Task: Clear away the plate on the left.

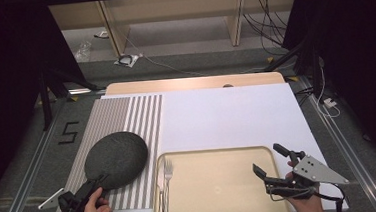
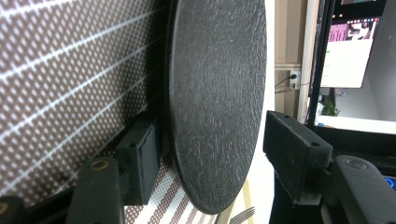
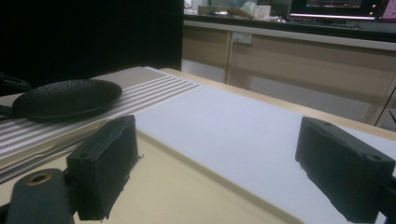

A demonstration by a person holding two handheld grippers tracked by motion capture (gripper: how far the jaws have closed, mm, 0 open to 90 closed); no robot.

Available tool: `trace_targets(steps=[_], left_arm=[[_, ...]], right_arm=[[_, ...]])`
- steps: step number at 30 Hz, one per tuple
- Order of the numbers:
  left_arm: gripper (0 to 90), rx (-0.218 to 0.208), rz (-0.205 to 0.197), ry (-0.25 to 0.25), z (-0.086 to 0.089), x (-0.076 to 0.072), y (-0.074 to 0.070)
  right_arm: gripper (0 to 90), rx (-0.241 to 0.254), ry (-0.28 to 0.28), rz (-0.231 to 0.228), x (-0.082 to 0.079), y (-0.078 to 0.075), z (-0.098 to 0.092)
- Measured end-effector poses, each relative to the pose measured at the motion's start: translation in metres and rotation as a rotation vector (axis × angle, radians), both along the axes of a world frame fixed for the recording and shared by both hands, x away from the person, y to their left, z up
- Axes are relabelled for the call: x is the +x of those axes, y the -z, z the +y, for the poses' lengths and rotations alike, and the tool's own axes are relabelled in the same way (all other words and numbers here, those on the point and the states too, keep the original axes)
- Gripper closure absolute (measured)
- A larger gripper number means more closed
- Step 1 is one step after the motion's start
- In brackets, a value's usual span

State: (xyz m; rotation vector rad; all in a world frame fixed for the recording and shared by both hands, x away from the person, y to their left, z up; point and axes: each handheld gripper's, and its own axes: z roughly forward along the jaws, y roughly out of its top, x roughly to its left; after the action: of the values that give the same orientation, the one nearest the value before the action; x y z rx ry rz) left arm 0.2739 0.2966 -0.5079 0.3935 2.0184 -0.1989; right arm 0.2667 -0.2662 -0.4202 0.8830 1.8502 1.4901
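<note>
Plate-grabbing is the step right now: the dark plate (image 1: 116, 158) lies on the striped mat (image 1: 126, 115), left of the tan tray (image 1: 259, 156), and the left gripper (image 1: 97, 181) has its jaws around the plate's near edge, part open, with one pad close under it and the other not touching yet. Next, I think, it must squeeze tight before lifting. The right gripper (image 1: 270, 161) waits over the tray, wide open and holding nothing, near the fork (image 1: 168, 180).
</note>
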Motion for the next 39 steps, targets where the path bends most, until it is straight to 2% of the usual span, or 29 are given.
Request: trace_targets(steps=[3, 6, 11, 14, 22, 30, 39], left_arm=[[40.2, -0.018, -0.011, -0.016, -0.003, -0.001, 0.001], [42.8, -0.018, -0.023, -0.028, -0.006, -0.001, 0.001], [47.1, -0.054, -0.015, -0.040, -0.008, -0.001, 0.005], [49.0, -0.053, -0.023, -0.045, -0.009, -0.001, 0.005], [55.0, -0.083, -0.021, -0.060, -0.011, 0.001, 0.010], [58.6, -0.078, -0.022, -0.083, -0.016, 0.003, 0.014], [63.8, -0.102, -0.026, -0.113, -0.019, 0.004, 0.018]], right_arm=[[13.7, 0.000, -0.001, -0.001, 0.000, 0.000, 0.000], [13.7, 0.000, -0.001, -0.001, 0.000, 0.000, 0.000], [13.7, -0.001, -0.001, -0.001, 0.000, 0.000, 0.000], [13.7, 0.000, -0.002, -0.001, 0.000, 0.000, 0.000], [13.7, -0.001, -0.004, -0.002, 0.000, 0.000, 0.001], [13.7, -0.006, -0.006, -0.003, 0.000, 0.000, 0.001], [13.7, -0.005, -0.008, -0.005, 0.000, 0.000, 0.001]])
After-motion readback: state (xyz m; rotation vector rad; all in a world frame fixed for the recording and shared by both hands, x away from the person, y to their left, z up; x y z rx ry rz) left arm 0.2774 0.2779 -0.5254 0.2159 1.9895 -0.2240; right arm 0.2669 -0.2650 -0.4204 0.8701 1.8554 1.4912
